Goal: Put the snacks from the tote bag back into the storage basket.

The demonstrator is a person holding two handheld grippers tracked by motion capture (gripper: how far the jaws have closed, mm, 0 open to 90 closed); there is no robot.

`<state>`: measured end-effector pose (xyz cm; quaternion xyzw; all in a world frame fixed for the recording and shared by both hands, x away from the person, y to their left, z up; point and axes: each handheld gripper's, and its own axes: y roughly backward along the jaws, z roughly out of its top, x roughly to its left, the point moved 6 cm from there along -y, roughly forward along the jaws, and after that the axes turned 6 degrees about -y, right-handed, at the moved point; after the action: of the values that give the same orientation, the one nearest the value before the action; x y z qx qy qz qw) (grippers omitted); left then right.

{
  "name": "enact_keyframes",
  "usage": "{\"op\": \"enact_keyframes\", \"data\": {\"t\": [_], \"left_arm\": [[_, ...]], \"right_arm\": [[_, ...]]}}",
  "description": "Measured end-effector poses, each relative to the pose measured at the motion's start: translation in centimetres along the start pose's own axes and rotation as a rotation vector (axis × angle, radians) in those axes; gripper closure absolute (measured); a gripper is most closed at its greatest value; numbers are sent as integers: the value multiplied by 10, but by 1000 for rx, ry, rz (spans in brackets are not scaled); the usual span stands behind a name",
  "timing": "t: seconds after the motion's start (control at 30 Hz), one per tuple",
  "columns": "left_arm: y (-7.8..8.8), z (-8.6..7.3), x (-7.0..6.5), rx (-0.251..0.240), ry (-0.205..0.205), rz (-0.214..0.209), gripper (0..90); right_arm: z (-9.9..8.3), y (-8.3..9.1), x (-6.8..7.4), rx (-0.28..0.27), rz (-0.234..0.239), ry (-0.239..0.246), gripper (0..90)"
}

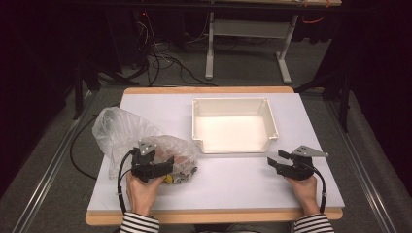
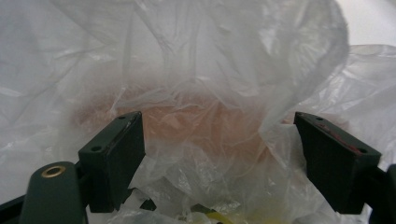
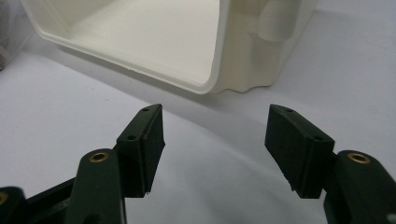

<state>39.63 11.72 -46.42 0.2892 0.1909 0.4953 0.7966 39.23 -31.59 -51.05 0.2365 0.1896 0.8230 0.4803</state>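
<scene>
In the high view a white table (image 1: 233,189) fills the middle of the frame, with an empty cream bin (image 1: 234,125) at its centre. Left of the bin, toward the lower left of the frame, lies a crumpled clear plastic bag (image 1: 127,132) with something reddish and something yellow inside. The left gripper (image 1: 163,167) sits against the bag's near side; in the left gripper view its jaws stand wide apart around the plastic (image 2: 210,93), closed on nothing. The right gripper (image 1: 276,164), at the lower right just beside the bin's near corner, hangs spread wide over bare table, empty, the bin (image 3: 154,42) ahead of it.
</scene>
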Motion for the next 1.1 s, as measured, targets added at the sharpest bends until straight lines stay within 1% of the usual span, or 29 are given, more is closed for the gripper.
{"op": "enact_keyframes", "data": {"t": [0.13,0.17,0.27,0.3,0.33,0.37,0.4,0.43,0.47,0.53,0.57,0.63,0.67,0.77,0.83,0.9,0.93,0.97,1.1], "left_arm": [[-5,-7,3,21,11,2,179],[-6,-10,4,18,18,0,182],[-7,-13,4,9,17,-1,198],[-7,-16,5,7,21,-7,213],[-7,-16,5,7,21,-7,223],[-7,-18,5,2,24,-17,231],[-7,-18,5,2,24,-17,243],[-6,-20,5,-2,30,-32,253],[-6,-20,5,-2,30,-32,261],[-5,-21,4,-4,33,-45,269],[-4,-23,3,-4,27,-54,276],[-2,-26,0,-13,6,-41,311],[-2,-29,-2,-11,-5,-38,315],[-1,-34,-5,-5,-7,-49,314],[-1,-36,-5,0,-3,-58,307],[-3,-38,-5,14,-8,-63,306],[-4,-38,-5,13,-8,-62,306],[-5,-39,-6,2,-10,-64,313],[-5,-41,-6,1,-8,-72,321]], "right_arm": [[0,0,0,0,-1,4,379],[0,0,0,0,0,0,379],[0,0,0,1,0,0,379],[0,0,0,1,-1,3,379],[0,0,0,1,-1,3,379],[0,0,0,1,-1,3,379],[0,0,0,1,-1,3,379],[0,0,0,1,-1,3,379],[0,0,0,1,-1,3,379],[0,0,0,1,-2,3,379],[0,0,0,-1,-1,3,379],[0,0,0,-2,-3,5,379],[0,0,0,0,-7,11,379],[0,-1,1,7,-18,20,379],[0,-1,1,9,-16,21,379],[0,-1,1,7,-15,22,379],[0,-1,1,7,-14,21,378],[0,-1,2,6,-15,19,378],[0,-1,1,7,-16,15,378]]}}
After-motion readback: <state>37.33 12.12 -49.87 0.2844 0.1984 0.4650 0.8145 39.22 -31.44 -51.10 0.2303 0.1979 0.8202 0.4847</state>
